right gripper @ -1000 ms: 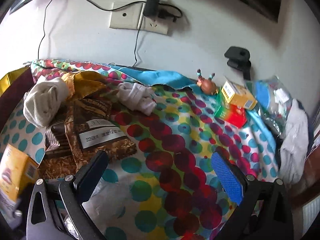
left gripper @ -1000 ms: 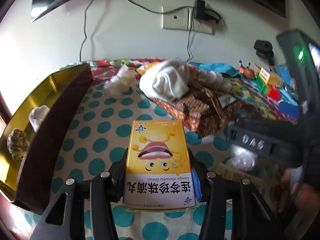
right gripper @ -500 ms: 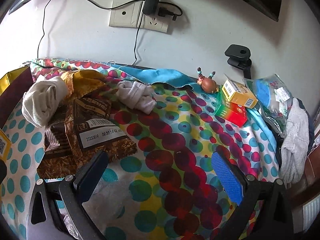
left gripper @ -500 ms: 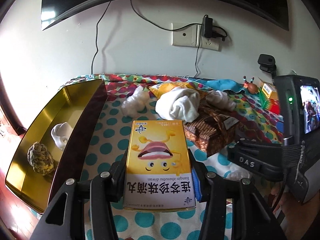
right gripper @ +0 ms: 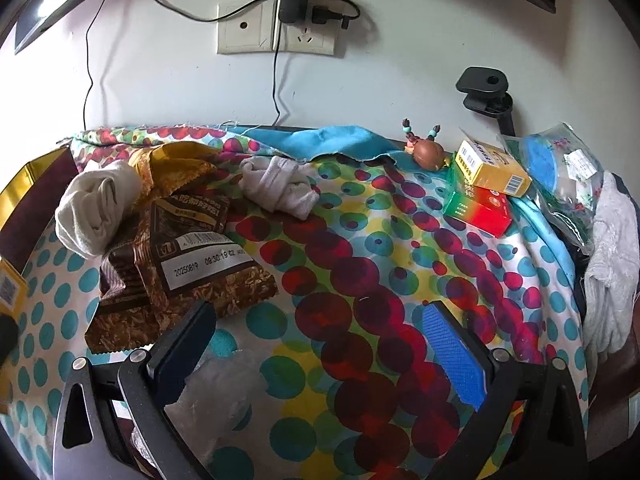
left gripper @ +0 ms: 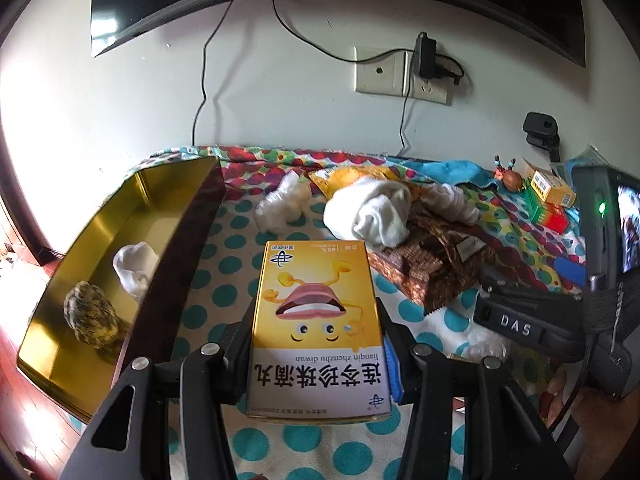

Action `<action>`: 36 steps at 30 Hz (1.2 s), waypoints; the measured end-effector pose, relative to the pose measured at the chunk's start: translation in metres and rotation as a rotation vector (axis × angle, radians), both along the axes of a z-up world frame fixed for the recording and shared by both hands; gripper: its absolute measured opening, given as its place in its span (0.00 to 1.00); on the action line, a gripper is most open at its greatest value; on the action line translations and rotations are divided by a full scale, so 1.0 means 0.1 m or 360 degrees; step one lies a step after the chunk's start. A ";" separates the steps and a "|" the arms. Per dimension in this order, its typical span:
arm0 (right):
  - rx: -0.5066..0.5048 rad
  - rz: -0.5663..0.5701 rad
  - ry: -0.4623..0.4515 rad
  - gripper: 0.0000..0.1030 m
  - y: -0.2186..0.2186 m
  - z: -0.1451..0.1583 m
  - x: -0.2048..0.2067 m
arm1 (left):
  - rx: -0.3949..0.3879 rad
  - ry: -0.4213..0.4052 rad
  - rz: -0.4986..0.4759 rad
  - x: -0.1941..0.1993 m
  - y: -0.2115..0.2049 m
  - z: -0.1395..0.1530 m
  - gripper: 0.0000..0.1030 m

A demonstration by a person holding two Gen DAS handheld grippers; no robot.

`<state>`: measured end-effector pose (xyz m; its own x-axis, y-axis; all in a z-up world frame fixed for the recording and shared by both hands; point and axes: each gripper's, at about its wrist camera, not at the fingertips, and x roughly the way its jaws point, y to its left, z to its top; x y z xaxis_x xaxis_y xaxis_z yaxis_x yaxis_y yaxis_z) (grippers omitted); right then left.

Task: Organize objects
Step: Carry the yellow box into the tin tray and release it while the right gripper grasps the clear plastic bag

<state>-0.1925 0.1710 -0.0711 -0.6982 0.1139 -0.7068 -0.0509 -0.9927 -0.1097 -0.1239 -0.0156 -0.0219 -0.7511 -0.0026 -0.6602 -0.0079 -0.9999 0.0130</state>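
left gripper clamps yellow box | right gripper agape, seemingly empty

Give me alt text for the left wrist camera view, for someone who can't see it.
The left gripper holds a yellow medicine box above a polka-dot cloth. To its left an open gold tin contains a white sock and a mottled bundle; behind lie white socks and brown snack packets.

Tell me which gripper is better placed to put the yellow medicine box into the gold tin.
Left. The left gripper already grips the yellow medicine box, and the gold tin lies just to its left. The right gripper is open, empty, and over the spotted cloth, farther from the tin.
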 end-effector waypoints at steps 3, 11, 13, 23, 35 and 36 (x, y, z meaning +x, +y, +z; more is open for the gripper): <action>0.0017 0.0022 0.0005 1.00 -0.04 0.00 0.01 | 0.0006 0.0025 0.0062 -0.01 -0.15 0.10 0.49; -0.0048 0.0095 -0.0020 1.00 -0.02 -0.01 0.01 | -0.0029 0.0007 0.0319 -0.01 -0.87 0.18 0.49; -0.0172 0.0157 -0.0046 1.00 0.08 -0.02 0.07 | -0.0030 -0.0002 0.0358 0.04 -1.06 0.15 0.50; -0.0157 0.0417 0.0095 0.93 0.03 0.05 0.49 | -0.0004 -0.0017 0.0439 0.11 -1.42 -0.02 0.50; -0.0097 0.0647 -0.0064 0.90 -0.55 -0.06 0.51 | 0.0034 -0.0006 0.0529 0.10 -1.70 0.02 0.50; -0.0083 0.0639 -0.0104 0.83 -0.56 -0.10 0.50 | 0.0053 -0.0018 0.0544 0.09 -1.75 0.00 0.50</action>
<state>-0.1429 0.1145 -0.0807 -0.6331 -0.1956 -0.7489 0.3471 -0.9366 -0.0488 -0.1150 -0.1910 -0.0218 -0.7030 -0.2313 -0.6725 0.3276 -0.9446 -0.0176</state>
